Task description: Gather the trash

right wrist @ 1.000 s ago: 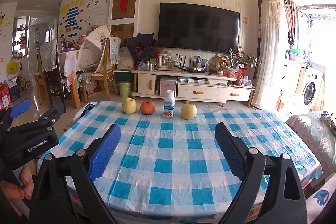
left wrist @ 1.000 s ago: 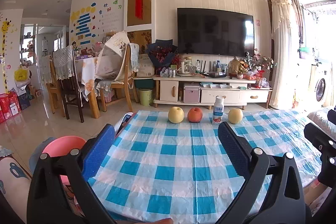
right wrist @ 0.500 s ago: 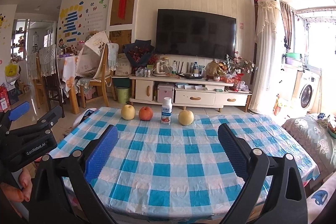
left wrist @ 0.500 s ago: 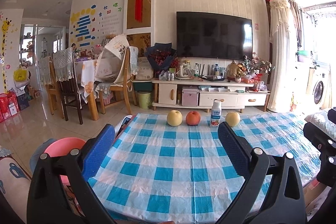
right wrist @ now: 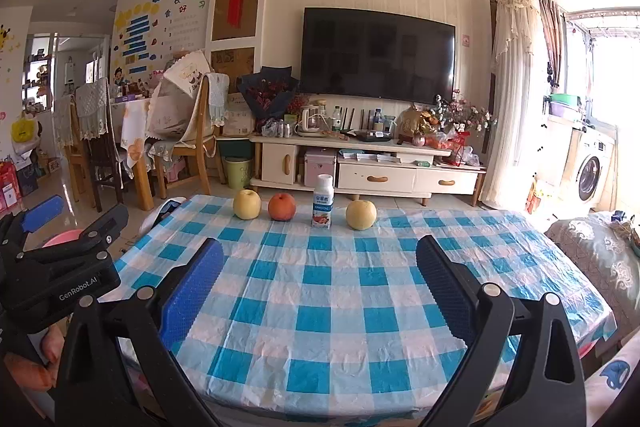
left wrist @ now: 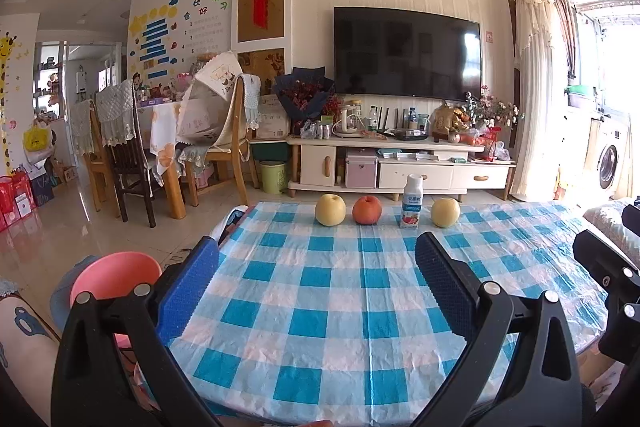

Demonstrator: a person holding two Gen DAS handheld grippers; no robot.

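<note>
Both grippers hang over the near edge of the table, which wears a blue-and-white check cloth. The left gripper has its jaws spread wide, blue pads facing each other with nothing but cloth between them. Same story on the right gripper: jaws wide apart, holding nothing.

Far side of the table, a neat row. From the left: a yellow apple, a red apple, a small bottle standing upright, white cap on top, then a second yellow fruit. The bottle is just beside the red apple and the right-hand fruit, touching neither.

In the left wrist view the bottle sits well ahead of the fingertips, lined up close to the right finger rather than centred in the gap. In the right wrist view the bottle lands almost dead centre between the two fingers, still well apart from them.

A pink bowl shows low at the left, off the table. Behind everything, a TV on the wall.
</note>
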